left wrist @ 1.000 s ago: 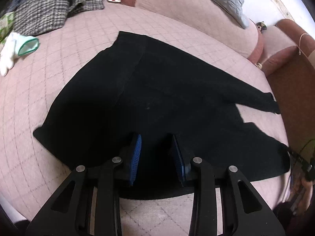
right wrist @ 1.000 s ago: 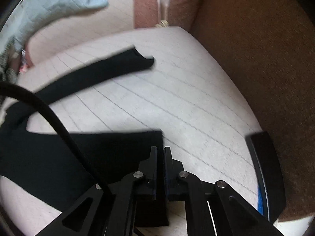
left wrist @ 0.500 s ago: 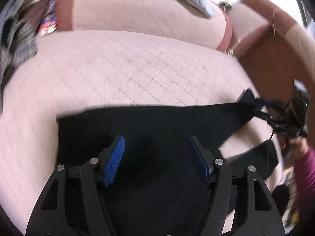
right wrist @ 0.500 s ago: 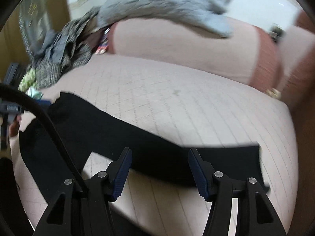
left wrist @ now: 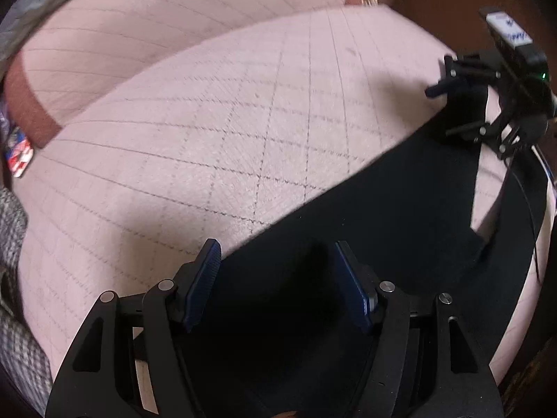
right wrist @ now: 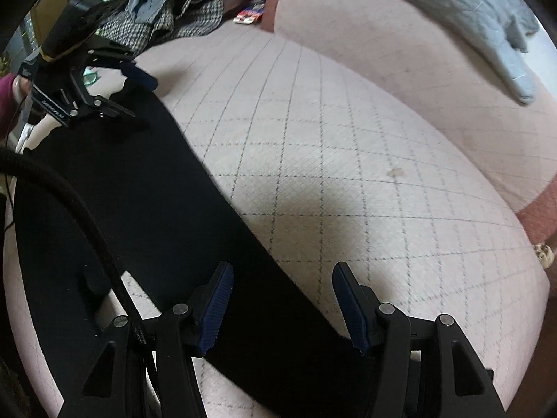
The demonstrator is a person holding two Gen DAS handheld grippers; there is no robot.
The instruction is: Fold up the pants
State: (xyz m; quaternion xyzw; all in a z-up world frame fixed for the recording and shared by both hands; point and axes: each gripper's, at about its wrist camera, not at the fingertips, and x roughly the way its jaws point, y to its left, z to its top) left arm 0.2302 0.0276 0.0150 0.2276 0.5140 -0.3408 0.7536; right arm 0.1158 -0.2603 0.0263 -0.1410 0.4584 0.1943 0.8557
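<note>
While the left wrist view looks steeply down, the black pants (left wrist: 365, 216) lie flat on the pink quilted sofa seat (left wrist: 226, 122), running from the lower middle up toward the right edge. Left gripper (left wrist: 278, 278) hangs over the pants' near end, jaws spread wide, blue pads (left wrist: 205, 278) clear of the cloth, nothing pinched. Right gripper (left wrist: 463, 111) shows at the pants' far end, jaws apart.

Right wrist view: pants (right wrist: 146, 202) stretch as a long dark band from lower middle to upper left, across the same seat (right wrist: 348, 174). Right gripper (right wrist: 282, 299) sits above the band's near end, jaws spread, pads (right wrist: 216, 303) not gripping. Left gripper (right wrist: 115, 90) hovers at the pants' far end, jaws parted. Beyond the pants: checked clothing (right wrist: 167, 24); grey blanket (right wrist: 470, 10) on the backrest.
</note>
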